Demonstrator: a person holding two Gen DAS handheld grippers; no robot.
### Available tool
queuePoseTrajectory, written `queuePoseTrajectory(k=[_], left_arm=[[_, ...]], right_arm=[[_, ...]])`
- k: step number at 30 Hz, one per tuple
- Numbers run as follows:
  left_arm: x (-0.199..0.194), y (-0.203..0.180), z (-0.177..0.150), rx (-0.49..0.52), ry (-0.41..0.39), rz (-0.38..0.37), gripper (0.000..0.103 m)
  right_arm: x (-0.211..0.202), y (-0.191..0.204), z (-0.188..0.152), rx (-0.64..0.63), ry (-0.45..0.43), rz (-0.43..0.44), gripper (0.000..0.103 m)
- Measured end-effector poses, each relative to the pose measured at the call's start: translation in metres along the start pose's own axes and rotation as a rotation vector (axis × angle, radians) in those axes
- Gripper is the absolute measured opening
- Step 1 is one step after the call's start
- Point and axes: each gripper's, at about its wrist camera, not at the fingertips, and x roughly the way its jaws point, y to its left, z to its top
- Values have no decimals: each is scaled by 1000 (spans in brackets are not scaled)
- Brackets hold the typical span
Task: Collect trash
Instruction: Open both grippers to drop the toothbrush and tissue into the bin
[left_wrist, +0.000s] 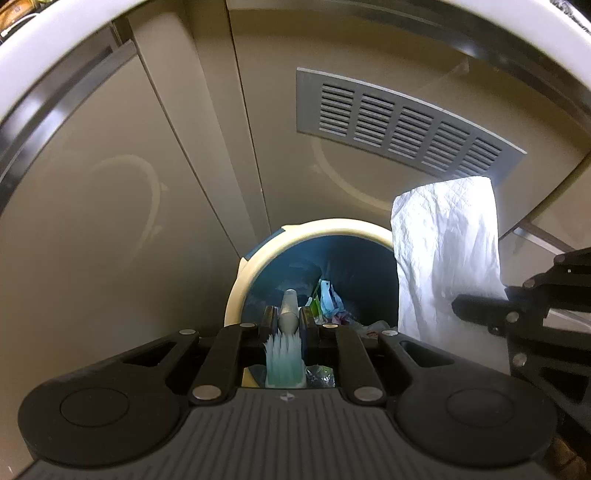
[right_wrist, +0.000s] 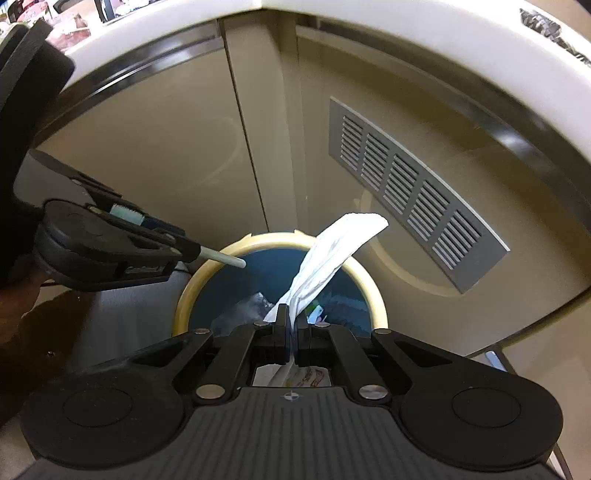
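Right now your left gripper (left_wrist: 288, 319) jaws are clamping a white, teal-bristled toothbrush (left_wrist: 285, 360), your right gripper (right_wrist: 291, 332) jaws pinching a crumpled white paper napkin (right_wrist: 332, 251), both hovering above the cream-rimmed blue trash bin (right_wrist: 207, 273).

floor (right_wrist: 110, 310): grey | on it: 1 cream-rimmed blue trash bin (right_wrist: 376, 299), against beige cabinet (right_wrist: 147, 147)

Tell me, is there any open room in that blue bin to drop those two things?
Yes. The bin, under its cream rim, shows bare blue liner along the far wall and left side. Wrappers crowd the bottom toward the near-right. The toothbrush in the left gripper and the tissue in the right gripper hang over the opening.
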Motion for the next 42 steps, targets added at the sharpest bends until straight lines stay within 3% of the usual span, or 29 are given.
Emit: queuePoseTrajectory(k=[17,42], left_arm=[[62,-3,-1,-8,140,8,12],[143,-4,-14,31,307,60,12]], right_arm=[[52,-2,4,7,120,43,3],[134,-4,-3,32,279,12,3]])
